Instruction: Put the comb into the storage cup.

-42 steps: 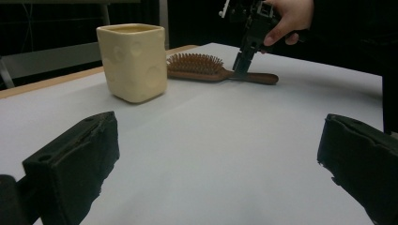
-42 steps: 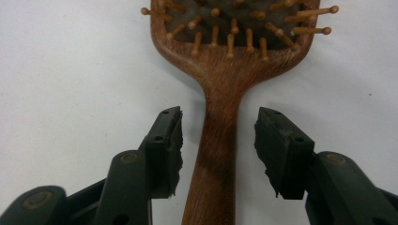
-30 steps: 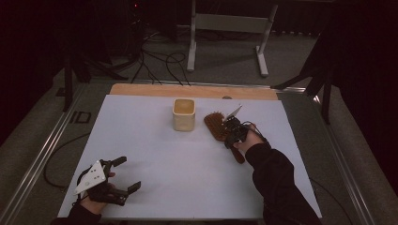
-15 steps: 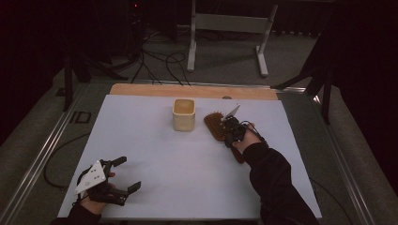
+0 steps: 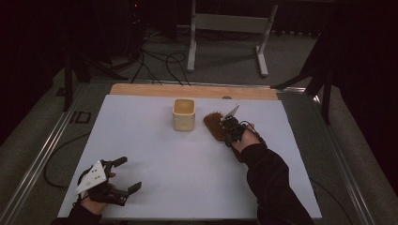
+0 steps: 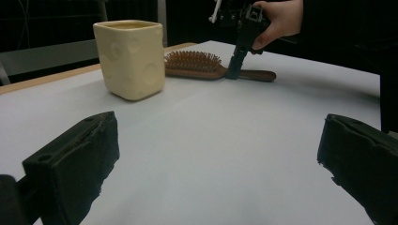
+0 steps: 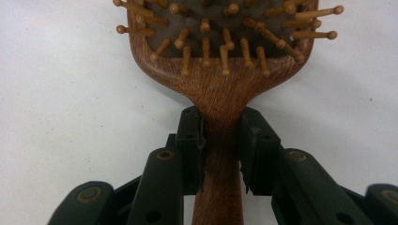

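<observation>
A wooden hairbrush [image 5: 215,125] lies bristles up on the white table [image 5: 187,178], to the right of a cream square cup [image 5: 184,115]. My right gripper [image 5: 230,136] points down at the brush's neck. In the right gripper view the jaws have just been closing, and both pads [image 7: 190,140] now press the sides of the hairbrush [image 7: 220,93] handle. My left gripper [image 5: 130,173] rests near the table's front left corner, open wide with nothing between its jaws. The left gripper view shows the cup [image 6: 131,58], the brush [image 6: 192,63] and the right gripper [image 6: 233,72] beyond.
A wooden strip [image 5: 187,90] runs along the table's far edge. Metal rails border the table on both sides. A metal stand [image 5: 230,23] and loose cables [image 5: 159,61] sit on the floor behind the table.
Both hands stay where they were. In the high view nothing on the table has shifted; the right gripper stays over the brush's handle.
</observation>
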A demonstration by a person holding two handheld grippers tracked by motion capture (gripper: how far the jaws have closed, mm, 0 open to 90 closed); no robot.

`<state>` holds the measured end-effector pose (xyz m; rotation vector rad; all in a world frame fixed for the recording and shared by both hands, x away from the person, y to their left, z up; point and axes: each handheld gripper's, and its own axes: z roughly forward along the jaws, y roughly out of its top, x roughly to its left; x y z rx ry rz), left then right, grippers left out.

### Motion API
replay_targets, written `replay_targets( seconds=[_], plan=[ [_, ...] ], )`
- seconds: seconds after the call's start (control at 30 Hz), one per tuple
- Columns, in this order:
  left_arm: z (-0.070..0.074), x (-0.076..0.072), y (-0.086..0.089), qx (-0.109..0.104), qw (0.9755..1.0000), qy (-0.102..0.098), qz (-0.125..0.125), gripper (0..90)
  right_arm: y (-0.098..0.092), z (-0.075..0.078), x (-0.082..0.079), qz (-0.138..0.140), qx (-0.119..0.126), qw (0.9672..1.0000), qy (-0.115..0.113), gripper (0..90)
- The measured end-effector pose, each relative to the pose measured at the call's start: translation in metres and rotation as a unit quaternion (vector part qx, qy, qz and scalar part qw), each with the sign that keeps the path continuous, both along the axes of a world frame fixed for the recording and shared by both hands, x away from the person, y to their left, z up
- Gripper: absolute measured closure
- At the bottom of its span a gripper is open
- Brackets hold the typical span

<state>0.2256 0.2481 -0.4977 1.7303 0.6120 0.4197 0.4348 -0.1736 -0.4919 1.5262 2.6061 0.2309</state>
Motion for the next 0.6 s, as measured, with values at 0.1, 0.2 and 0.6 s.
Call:
replay_targets(
  seconds=[0.1, 0.2, 0.6],
  plan=[
    [0.0, 0.0, 0.0, 0.0, 1.0, 0.001, -0.001, 0.1, 0.001, 0.0, -0.003, -0.001, -0.001, 1.0, -0.01, 73.1],
    [0.0, 0.0, 0.0, 0.0, 1.0, 0.001, 0.0, 0.1, 0.001, -0.001, -0.007, -0.001, -0.002, 0.9997, -0.024, 73.3],
    [0.0, 0.001, 0.001, -0.001, 1.0, 0.001, 0.002, 0.1, -0.01, -0.002, -0.022, -0.004, 0.029, 0.9936, -0.109, 73.5]
  ],
)
